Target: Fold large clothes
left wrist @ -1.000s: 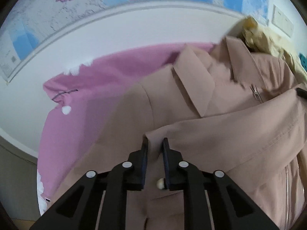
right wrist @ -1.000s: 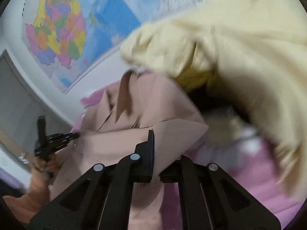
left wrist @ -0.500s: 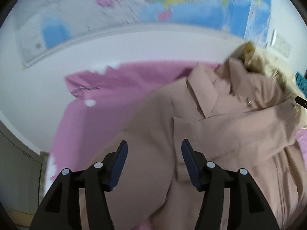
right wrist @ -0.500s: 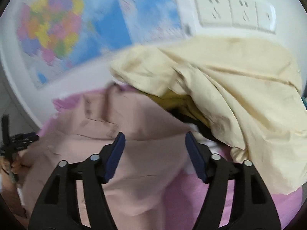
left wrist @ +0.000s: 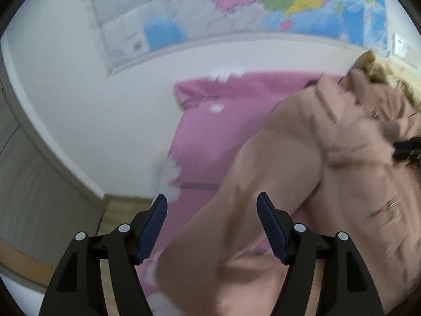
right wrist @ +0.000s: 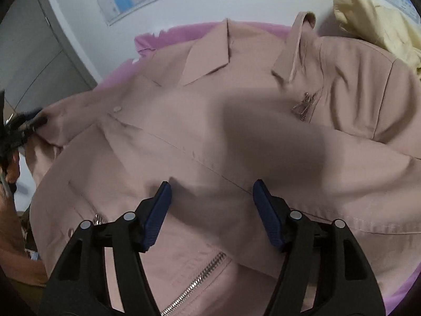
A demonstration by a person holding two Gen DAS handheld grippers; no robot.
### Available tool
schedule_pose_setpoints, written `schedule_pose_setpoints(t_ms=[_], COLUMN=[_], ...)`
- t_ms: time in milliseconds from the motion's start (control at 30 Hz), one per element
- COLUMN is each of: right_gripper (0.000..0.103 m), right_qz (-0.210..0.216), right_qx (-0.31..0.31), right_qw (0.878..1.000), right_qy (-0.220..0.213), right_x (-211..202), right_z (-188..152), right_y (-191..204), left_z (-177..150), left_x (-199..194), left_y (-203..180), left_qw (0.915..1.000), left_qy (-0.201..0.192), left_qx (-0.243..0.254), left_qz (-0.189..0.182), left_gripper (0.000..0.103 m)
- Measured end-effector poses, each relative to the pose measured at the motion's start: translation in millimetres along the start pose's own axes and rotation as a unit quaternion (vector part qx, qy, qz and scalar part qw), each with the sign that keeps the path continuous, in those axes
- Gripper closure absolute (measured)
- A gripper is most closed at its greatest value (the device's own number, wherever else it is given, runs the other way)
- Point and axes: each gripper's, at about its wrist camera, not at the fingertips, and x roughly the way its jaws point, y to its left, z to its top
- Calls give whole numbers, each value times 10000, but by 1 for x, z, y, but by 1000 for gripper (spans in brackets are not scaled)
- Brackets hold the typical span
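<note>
A tan jacket (right wrist: 236, 121) with a collar and zippers lies spread on a pink sheet (right wrist: 173, 34). A sleeve is folded across its chest. My right gripper (right wrist: 211, 205) is open and empty, just above the jacket's middle. My left gripper (left wrist: 211, 221) is open and empty over the jacket's left edge (left wrist: 263, 184), where it meets the pink sheet (left wrist: 210, 137). The left gripper also shows in the right wrist view (right wrist: 23, 129), at the jacket's left shoulder. The right gripper also shows at the right edge of the left wrist view (left wrist: 407, 148).
A pale yellow garment (right wrist: 373, 18) is piled at the far right, against the jacket's shoulder. A white wall with a map (left wrist: 236, 8) runs behind the bed. A grey cabinet (right wrist: 34, 60) stands at the left. Wooden floor (left wrist: 115, 210) shows beside the bed.
Both grippers have let go of the folded sleeve and opened. The left has swung left to the jacket's edge. The right has dropped from facing the yellow garment to above the jacket's middle.
</note>
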Motion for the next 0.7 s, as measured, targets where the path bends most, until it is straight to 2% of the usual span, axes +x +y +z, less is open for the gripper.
schedule_pose_setpoints(t_ms=[33,100,167,200,300,333,400,500,600,667,700], right_gripper=[38,38,35,32,31,31,30,27,27,29,43], right_qz=[84,301,786,1026,1764,2071,2530,2922,2991,2574,2473], right_qx=[10,-143,-496,-720,-1346,-1599,-1969,-2335,-2224,-2164,-2095], right_qw=[10000,9993,9953,9917,9749,9652,9472,9273,9278,9418,9460], right_qy=[-26,-189,-284,-301,-158,-58,102,115,141,11,26], right_x=[-5,-15,-25,-27,-20,-13,0,20,44,60,65], right_z=[1,4,7,9,8,6,0,-11,-17,-19,-18], right_y=[4,19,49,69,128,158,203,262,297,314,315], left_z=[-5,-13,-13,-13,-4,1,8,20,26,28,30], left_x=[3,11,15,13,3,-1,-6,-6,-3,-1,0], left_y=[4,11,19,21,24,25,20,10,-1,-9,-12], left_qw=[10000,9995,9988,9986,9974,9954,9933,9874,9839,9839,9835], left_qy=[85,311,413,386,224,181,166,243,354,386,397], left_qx=[-9,19,-116,-173,-349,-444,-505,-583,-590,-521,-499], left_qz=[-17,-75,-216,-307,-590,-832,-1027,-1451,-1652,-1668,-1691], left_gripper=[40,69,85,88,93,94,95,97,99,99,98])
